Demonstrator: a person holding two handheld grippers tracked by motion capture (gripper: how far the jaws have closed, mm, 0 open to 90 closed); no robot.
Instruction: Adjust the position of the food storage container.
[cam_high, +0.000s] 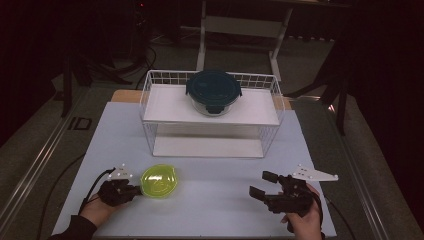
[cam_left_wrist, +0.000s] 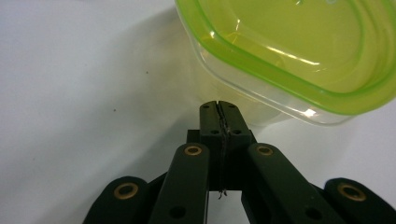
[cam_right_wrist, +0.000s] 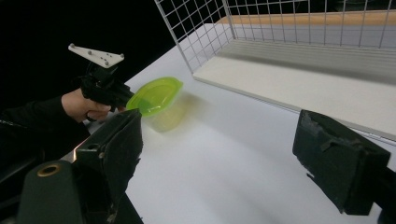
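Left gripper (cam_left_wrist: 218, 106): jaws pressed flat together, nothing between them. The joined tips sit at the near side wall of the green-lidded container (cam_left_wrist: 299, 56), just under its lid rim; actual contact cannot be told. In the high view this gripper (cam_high: 134, 189) lies at the container's left edge, held by the person's left hand (cam_high: 102, 205), with a grey three-cornered plate (cam_high: 120, 174) on top and a cable trailing off to the left.

Green-lidded container (cam_high: 158, 180): small, clear-walled, rounded box with a translucent lime-green lid. It stands upright on the table's front left part, well in front of the wire rack. In the right gripper view the container (cam_right_wrist: 156, 95) shows a pale shadow on the tabletop beside it, with the left gripper (cam_right_wrist: 122, 100) at its rim.

Right gripper (cam_high: 260, 186): jaws spread wide, nothing between them; bare tabletop shows between the two black pads in its own view. It is held in the person's right hand (cam_high: 302, 215) over the table's front right part, well apart from the container, pointing left.

Table (cam_high: 215, 200): white top, with a strip of wood showing at the far edge.

Wire rack (cam_high: 150, 107): white, two-level, at the table's far middle, with a white board on each level.

Round glass container (cam_high: 214, 92): dark blue-green clip lid, standing on the rack's upper board, about its middle.

Surroundings: dim floor with cables at the left and a white frame stand behind the table.
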